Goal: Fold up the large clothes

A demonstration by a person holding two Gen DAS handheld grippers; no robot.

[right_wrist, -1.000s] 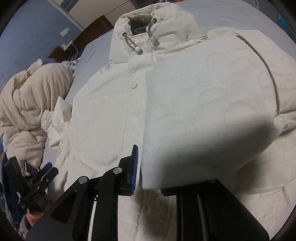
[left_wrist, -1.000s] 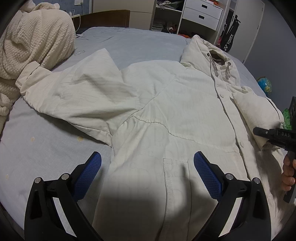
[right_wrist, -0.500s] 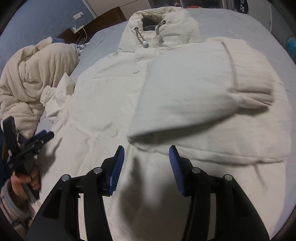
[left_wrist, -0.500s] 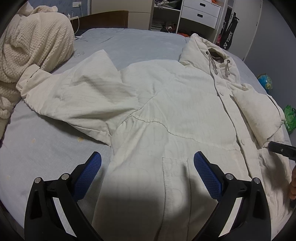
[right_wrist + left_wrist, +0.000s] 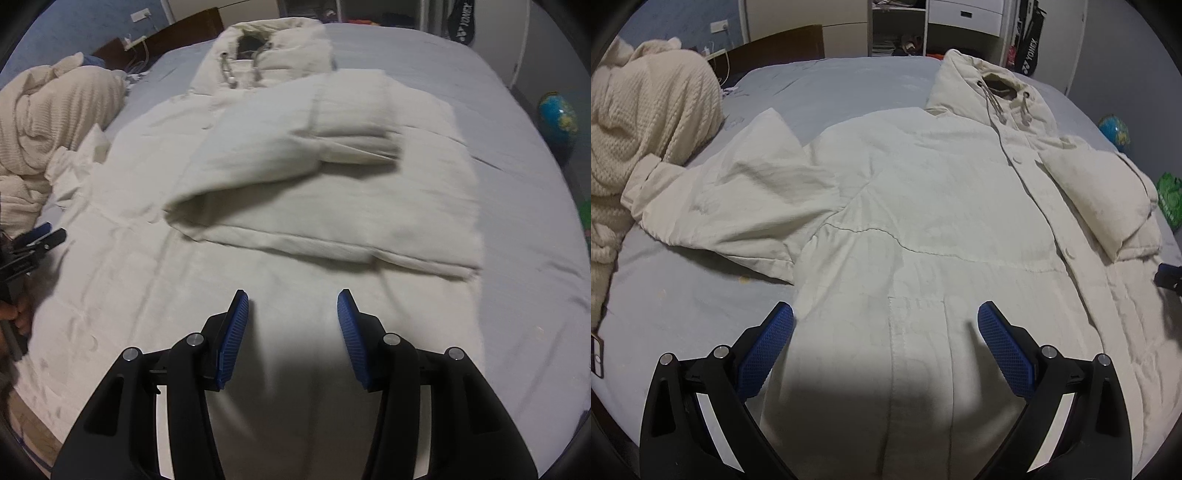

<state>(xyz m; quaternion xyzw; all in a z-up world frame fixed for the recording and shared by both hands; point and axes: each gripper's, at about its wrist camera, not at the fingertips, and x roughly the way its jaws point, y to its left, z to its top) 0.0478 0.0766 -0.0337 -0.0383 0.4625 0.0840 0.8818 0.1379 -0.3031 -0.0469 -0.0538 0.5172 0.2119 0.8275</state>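
- One sleeve (image 5: 295, 147) lies folded across the coat (image 5: 923, 221); your tools hover apart, empty.
- Grip the spread left sleeve (image 5: 731, 199) near its cuff, fold it right.

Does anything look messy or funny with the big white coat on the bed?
Only a bit lopsided: one sleeve is folded across the coat, while the other sleeve sprawls sideways, wrinkled, toward the knit blanket.
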